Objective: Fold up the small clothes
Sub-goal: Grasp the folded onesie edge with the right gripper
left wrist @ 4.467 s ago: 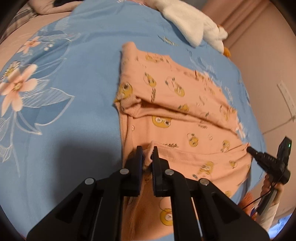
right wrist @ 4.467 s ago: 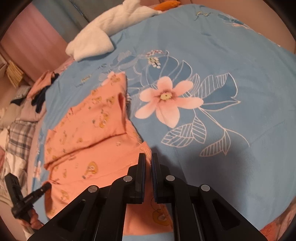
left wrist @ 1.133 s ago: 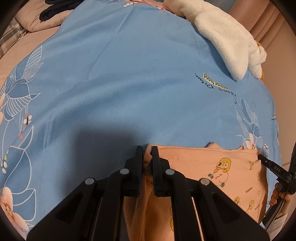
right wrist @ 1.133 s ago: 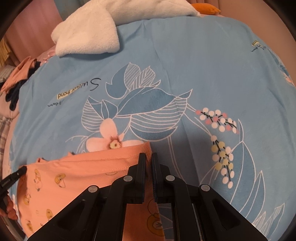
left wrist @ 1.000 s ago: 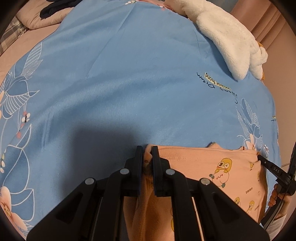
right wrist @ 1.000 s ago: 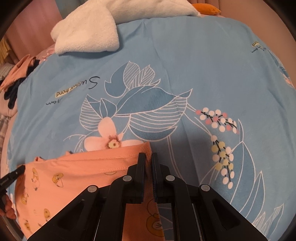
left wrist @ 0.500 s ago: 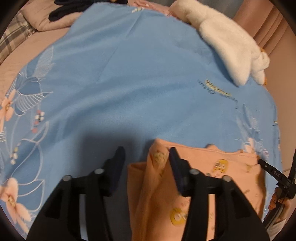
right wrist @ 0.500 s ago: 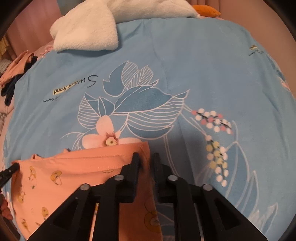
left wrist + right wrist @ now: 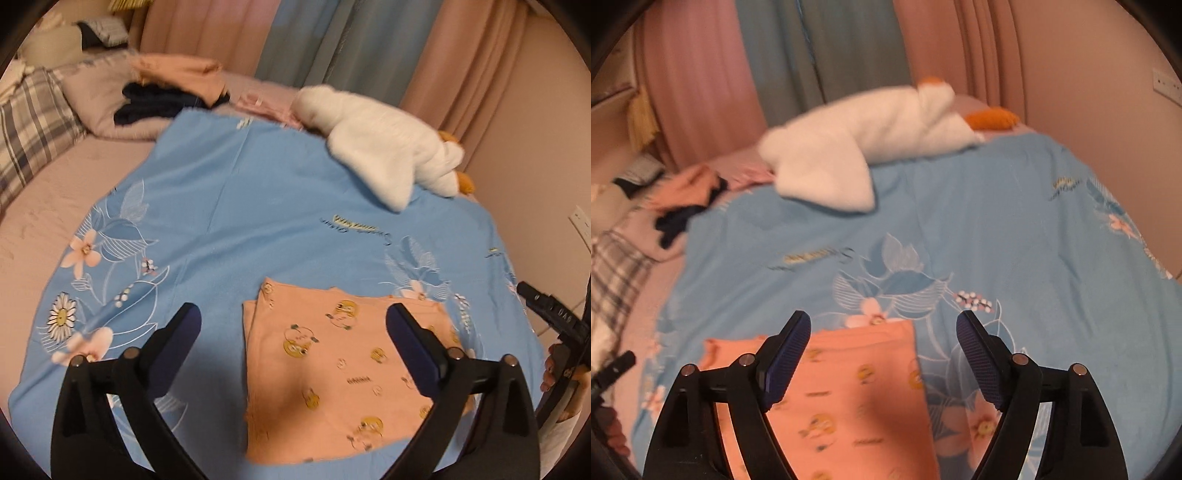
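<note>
A bed spread with a blue floral blanket (image 9: pixel 280 206) fills both views, pink and blue curtains (image 9: pixel 369 44) behind it. The folded peach garment (image 9: pixel 332 376) lies flat on the blanket's near part. The left tool (image 9: pixel 293 328) and right tool (image 9: pixel 882 343) hang above it, jaws just spread wide, nothing between them. A white plush toy (image 9: pixel 388 155), perhaps a duck, rests at the blanket's far edge.

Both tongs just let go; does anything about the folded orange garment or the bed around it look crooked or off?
Mostly tidy. The orange duck-print garment lies flat on the blue floral blanket, but its left edge shows an under layer peeking past the top layer, so the fold is not flush there. Both the left tongs and right tongs are open, empty.
</note>
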The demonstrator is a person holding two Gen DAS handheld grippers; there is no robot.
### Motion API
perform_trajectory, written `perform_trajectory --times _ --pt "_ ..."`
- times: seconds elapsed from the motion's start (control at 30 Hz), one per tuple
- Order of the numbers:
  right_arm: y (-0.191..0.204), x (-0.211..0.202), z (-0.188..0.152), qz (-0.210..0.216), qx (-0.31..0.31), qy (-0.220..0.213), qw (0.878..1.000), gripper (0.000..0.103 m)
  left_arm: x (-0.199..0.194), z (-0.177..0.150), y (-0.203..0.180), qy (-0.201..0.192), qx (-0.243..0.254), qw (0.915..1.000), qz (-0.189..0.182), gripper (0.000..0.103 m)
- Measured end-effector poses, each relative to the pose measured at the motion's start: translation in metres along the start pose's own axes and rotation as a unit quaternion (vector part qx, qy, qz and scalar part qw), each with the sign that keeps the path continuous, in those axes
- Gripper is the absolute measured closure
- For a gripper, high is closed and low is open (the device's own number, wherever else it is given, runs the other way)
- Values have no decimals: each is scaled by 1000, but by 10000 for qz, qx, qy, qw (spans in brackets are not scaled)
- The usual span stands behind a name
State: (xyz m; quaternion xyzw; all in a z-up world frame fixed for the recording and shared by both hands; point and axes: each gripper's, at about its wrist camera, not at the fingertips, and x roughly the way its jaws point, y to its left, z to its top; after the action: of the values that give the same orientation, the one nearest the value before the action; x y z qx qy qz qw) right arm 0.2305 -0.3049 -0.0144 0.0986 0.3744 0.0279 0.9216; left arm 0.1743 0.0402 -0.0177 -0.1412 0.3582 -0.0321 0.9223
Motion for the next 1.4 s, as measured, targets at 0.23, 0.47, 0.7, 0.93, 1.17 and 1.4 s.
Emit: perform_trajectory --times 0.23,0.47,0.7,0.93,1.17,1.4 --pt "-9 -33 -37 441 386 -215 9981 9 -7 -53 7 276 -135 9995 34 1" --pt "-37 -4 -109 532 1223 393 9903 10 22 -116 23 1099 -582 9921 180 2" --pt "-51 15 -150 389 1682 782 9819 10 37 -130 25 1262 -592 9899 248 3" --pt "-57 29 -169 469 1923 1025 9748 10 58 -130 34 1447 -940 9849 -106 13" --pt "-56 50 -164 888 2098 916 9694 16 82 -116 37 1453 -1155 9820 -347 22" --pt "-47 77 -147 1169 2208 798 9650 41 106 -103 38 1506 -1504 9741 -764 62"
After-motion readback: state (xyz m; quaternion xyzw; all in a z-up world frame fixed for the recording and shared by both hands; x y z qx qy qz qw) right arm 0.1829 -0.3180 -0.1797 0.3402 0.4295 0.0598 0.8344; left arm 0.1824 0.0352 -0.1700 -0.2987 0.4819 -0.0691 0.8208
